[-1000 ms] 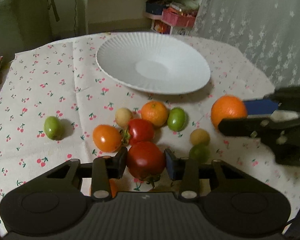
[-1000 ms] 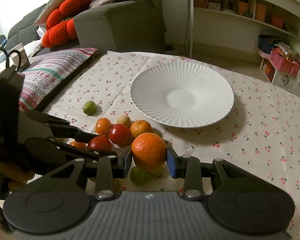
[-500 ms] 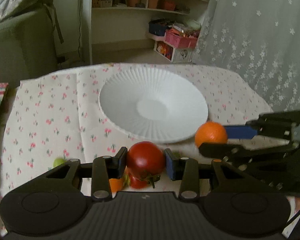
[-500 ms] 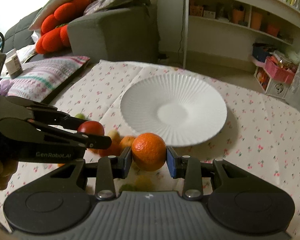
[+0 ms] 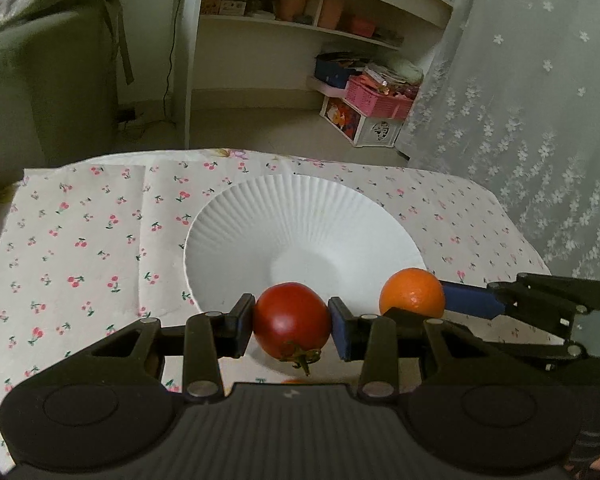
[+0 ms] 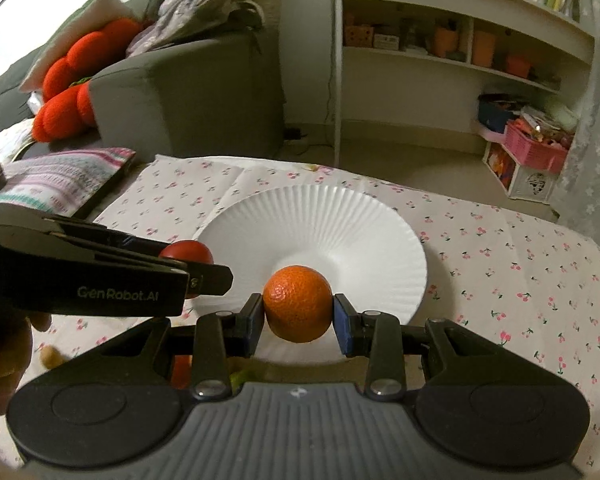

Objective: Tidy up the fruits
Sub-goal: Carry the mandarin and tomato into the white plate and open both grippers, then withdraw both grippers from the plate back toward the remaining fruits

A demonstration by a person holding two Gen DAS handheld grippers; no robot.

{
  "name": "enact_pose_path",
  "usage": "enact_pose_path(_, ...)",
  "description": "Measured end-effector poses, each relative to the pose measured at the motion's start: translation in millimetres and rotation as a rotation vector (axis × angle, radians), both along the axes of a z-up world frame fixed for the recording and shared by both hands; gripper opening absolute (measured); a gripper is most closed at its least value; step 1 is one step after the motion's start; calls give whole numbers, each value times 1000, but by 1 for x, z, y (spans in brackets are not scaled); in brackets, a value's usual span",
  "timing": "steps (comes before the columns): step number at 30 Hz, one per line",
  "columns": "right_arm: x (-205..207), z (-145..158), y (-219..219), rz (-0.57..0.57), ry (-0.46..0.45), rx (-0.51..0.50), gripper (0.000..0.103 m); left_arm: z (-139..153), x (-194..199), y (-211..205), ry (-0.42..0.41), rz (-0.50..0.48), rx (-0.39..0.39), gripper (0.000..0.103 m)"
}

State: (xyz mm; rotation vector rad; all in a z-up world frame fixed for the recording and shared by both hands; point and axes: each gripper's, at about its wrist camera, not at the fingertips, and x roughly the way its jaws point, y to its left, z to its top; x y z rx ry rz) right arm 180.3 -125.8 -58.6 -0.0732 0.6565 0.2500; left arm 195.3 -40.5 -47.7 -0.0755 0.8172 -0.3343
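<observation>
Left tongs (image 5: 291,325): pinching round glossy red tomato (image 5: 291,322) across widest part, stem down; grip at equator likely stops slip.
Right tongs (image 6: 298,316): pinching round dimpled orange citrus fruit (image 6: 298,303), same hold.
White ribbed paper plate (image 5: 300,216): just ahead of both tongs, bare; probable drop target.
Cherry-print cloth on desk (image 5: 80,248): beneath plate.
Both fruits held aloft over near rim, not yet set down.

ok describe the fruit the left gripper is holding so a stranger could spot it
Find the white ribbed plate on the cherry-print cloth. Over its near rim, the left gripper pinches a glossy red tomato with a dried stem. The fruit beside it is a dimpled orange.
</observation>
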Motion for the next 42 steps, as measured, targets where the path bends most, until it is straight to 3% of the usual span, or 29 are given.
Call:
enact_pose_path(5,11,-2,-5,-24,-7,-7,33,-6,14,1,20,13,-21,25)
enact_pose_path(16,33,-15,-14,-57,-8,35,33,-27,30,-6,37,3,37,25)
enact_pose_path(28,44,-33,-23,-86,61,99,35,-29,32,-12,13,-28,68,27)
enact_pose_path(39,35,-35,-24,-100,27,105,37,-23,29,-1,5,-33,39,48)
enact_pose_path(42,26,-32,-25,-118,-11,100,50,-17,25,5,6,-16,30,61)
